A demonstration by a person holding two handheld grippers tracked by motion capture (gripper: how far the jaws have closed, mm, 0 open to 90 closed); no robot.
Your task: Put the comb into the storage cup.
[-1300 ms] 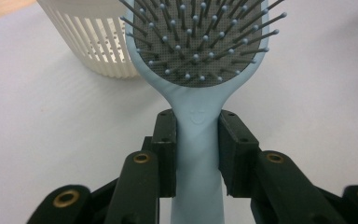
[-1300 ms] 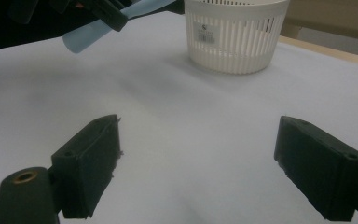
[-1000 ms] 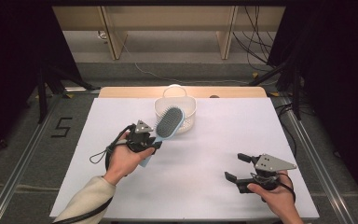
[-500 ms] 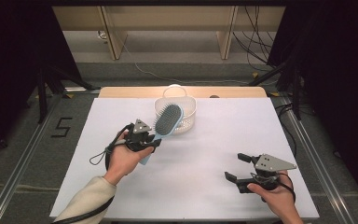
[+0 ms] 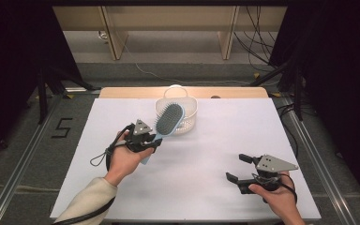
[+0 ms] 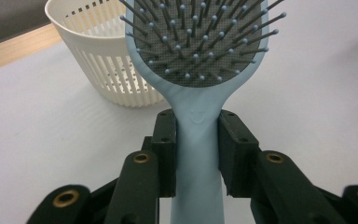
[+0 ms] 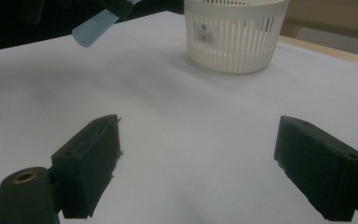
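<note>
The left tongs [image 5: 155, 140] are gripping the blue hairbrush [image 5: 168, 121] by its handle, beside the white basket [image 5: 187, 123]; the right tongs [image 5: 238, 168] are gaping empty over the table [image 5: 206, 187].

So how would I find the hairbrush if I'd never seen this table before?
Look at the big white table, then at the white slotted basket near its far edge. The hairbrush is held up beside it in the left gripper: pale blue, with a dark bristle pad, the one coloured thing there.
</note>
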